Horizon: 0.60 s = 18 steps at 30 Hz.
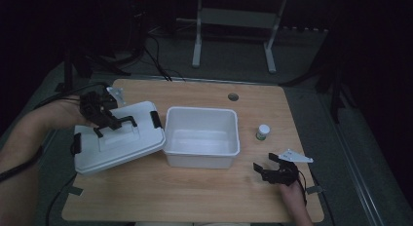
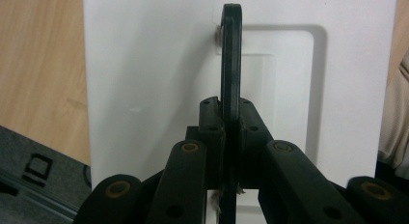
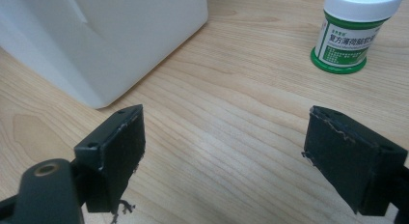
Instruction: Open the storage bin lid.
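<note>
A white lid point(image 1: 119, 143) with black latches lies to the left of the white box point(image 1: 202, 136), its right edge against the box's left wall. My left gripper point(image 1: 111, 122) is shut on the lid's black handle point(image 2: 230, 64), which stands upright between the jaws in the left gripper view, with the white lid point(image 2: 159, 84) beneath it. My right gripper point(image 1: 265, 166) rests low over the table at the front right, open with nothing between its fingers point(image 3: 115, 147). Beyond it stands a small green-and-white jar point(image 3: 354, 33), also visible as the jar point(image 1: 263, 132) right of the box.
The wooden table point(image 1: 195, 197) has bare room along its front. A round cable hole point(image 1: 233, 96) sits near the far edge. Cables trail over the left side and the floor; a white frame stands behind the table.
</note>
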Available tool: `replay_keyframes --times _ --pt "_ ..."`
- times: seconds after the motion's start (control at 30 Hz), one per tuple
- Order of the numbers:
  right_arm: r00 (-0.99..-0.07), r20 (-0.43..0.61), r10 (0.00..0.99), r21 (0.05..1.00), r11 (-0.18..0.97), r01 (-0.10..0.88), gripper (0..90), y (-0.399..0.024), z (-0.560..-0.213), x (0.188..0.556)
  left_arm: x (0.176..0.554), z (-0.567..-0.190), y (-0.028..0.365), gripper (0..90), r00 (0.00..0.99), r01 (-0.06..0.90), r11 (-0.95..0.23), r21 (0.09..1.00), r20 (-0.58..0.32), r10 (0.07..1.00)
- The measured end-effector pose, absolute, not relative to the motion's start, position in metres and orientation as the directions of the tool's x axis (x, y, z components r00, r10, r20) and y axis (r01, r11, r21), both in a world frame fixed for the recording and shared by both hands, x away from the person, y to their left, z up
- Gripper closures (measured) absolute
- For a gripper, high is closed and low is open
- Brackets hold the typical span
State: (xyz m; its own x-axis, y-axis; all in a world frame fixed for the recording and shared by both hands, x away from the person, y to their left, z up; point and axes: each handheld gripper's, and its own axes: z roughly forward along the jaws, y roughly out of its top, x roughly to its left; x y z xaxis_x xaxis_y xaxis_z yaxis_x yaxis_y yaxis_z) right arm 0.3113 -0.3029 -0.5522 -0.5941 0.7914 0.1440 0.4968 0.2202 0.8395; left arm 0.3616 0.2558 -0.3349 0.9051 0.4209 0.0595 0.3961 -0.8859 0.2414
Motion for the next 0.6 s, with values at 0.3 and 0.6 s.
replay_keyframes --times 0.3,0.6 --pt "-0.592 0.147 0.793 0.838 0.219 0.501 14.3 -0.303 -0.552 0.311 0.363 -0.366 0.268 83.6 0.9 0.419 -0.876 0.241 0.019 0.435" --pt "-0.592 0.144 0.793 0.836 0.223 0.502 14.3 -0.302 -0.553 0.311 0.361 -0.383 0.283 83.6 0.884 0.452 -0.856 0.25 -0.002 0.467"
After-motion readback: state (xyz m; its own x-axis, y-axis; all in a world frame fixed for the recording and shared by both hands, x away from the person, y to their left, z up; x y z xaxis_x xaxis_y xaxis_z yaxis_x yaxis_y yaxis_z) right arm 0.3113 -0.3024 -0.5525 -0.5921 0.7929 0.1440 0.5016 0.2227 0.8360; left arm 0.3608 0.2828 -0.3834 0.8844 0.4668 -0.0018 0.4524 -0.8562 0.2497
